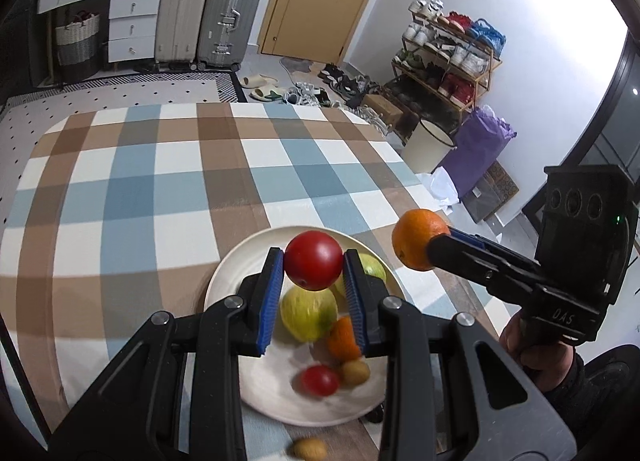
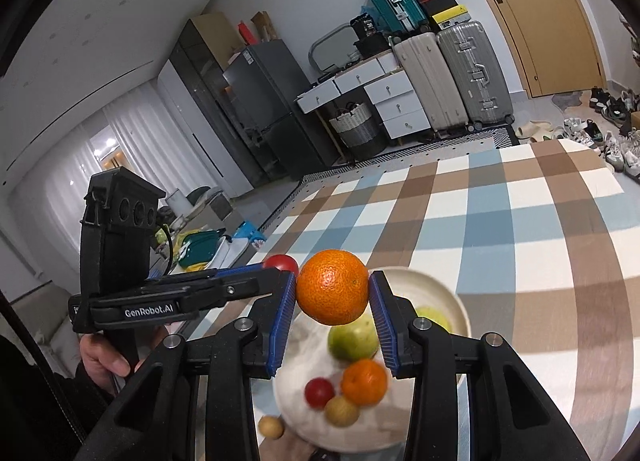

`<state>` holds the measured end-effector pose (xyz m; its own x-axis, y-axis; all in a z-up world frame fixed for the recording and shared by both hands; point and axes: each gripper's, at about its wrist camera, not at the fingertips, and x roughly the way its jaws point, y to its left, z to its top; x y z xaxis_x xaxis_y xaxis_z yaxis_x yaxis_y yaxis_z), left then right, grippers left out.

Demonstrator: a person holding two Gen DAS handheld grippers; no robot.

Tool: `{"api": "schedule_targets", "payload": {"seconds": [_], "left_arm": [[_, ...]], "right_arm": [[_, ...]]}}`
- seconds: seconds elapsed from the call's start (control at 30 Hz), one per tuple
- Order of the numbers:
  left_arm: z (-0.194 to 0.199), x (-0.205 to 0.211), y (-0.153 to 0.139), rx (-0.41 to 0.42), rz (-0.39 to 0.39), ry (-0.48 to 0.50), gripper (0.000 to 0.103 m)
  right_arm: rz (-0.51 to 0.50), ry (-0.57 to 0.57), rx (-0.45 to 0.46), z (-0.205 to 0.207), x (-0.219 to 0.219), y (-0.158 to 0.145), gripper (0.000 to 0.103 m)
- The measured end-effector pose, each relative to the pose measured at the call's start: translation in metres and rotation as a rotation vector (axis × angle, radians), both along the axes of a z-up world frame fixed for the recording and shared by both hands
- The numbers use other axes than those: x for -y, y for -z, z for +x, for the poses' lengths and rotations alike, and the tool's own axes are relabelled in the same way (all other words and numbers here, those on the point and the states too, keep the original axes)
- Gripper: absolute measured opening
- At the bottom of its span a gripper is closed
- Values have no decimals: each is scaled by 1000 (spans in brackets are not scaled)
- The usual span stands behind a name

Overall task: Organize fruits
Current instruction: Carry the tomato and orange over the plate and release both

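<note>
Right wrist alone shows a fridge (image 2: 260, 109) behind.

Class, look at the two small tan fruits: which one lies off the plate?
The small tan fruit lying on the tablecloth just outside the plate rim. The other tan fruit sits inside the plate, beside the small red fruit.

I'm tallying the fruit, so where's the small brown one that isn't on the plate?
The small brown fruit lies on the checked tablecloth just off the plate, at its near left edge in the right wrist view.
</note>
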<state>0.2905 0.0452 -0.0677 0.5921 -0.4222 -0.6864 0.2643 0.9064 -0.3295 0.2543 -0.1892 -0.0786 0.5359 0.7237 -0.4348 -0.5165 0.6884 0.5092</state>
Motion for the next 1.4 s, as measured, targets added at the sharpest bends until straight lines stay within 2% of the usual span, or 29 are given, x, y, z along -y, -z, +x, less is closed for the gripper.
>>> {"api": "schedule_targets", "payload": {"seconds": [0.33,0.6,0.9,1.07,1.13,1.3,1.4], "left_arm": [[48,6,23,-54,-4,29,27],[66,12,50,-113,-14,57,27],[73,17,66,-149,-10,58,27],[74,17,70,-171,-15,61,27],[72,17,69,-169,-7,60,27],[66,14,63,-164,-2,46,28],[59,14,57,-151,31,29,29]], "right_arm": [[-26,32,-81,44,-4,23,38],[-90,19,-108,60,-16,40,38],[-137,12,-128,66,-25,53,38],[-139,18,-135,65,-24,53,41],[-123,20,-128,63,-21,50,48],[-102,34,-97,57,-16,39,49],[-102,46,-83,51,-13,32,49]]}}
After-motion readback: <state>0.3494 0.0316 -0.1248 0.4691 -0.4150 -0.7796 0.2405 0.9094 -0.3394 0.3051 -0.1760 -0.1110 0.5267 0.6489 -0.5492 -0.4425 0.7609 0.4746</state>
